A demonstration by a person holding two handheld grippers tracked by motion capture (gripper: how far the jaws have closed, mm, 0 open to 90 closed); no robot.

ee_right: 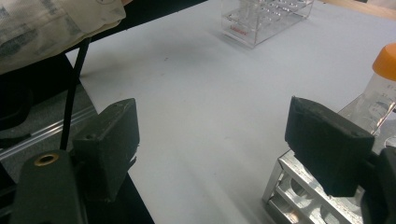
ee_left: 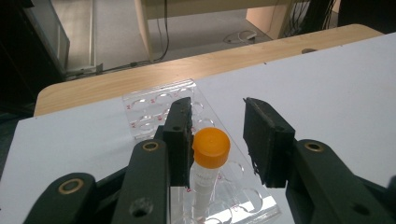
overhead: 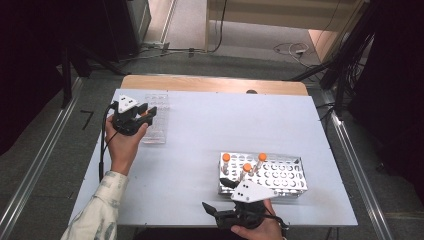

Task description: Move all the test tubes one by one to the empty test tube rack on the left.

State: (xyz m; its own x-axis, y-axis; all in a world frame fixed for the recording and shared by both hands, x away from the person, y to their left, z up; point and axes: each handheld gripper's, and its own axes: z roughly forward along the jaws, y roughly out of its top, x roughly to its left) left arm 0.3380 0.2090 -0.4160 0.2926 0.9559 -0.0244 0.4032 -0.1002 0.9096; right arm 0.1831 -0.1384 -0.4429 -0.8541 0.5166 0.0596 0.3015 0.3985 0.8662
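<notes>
A: Nearest us, at six o'clock on the desk [overhead: 190, 130], our right hand-held gripper [overhead: 223, 198] waits with its jaws spread wide and nothing between them, parked just in front of the metal rack [overhead: 285, 175].

B: Agreed. That rack carries three orange-capped tubes [overhead: 247, 170] upright, so we judge it the supply, with the right hand idling close by for the next pick.

A: Farther off, at ten o'clock, our left hand-held gripper [ee_left: 215, 135] stands over the clear rack [ee_left: 159, 100]. An orange-capped tube [ee_left: 210, 161] stands upright in a well there.

B: Jaws partly apart; the cap lies against the left pad, the right pad stands clear. We read that as a release: the well now bears the tube, not the grip.
</notes>
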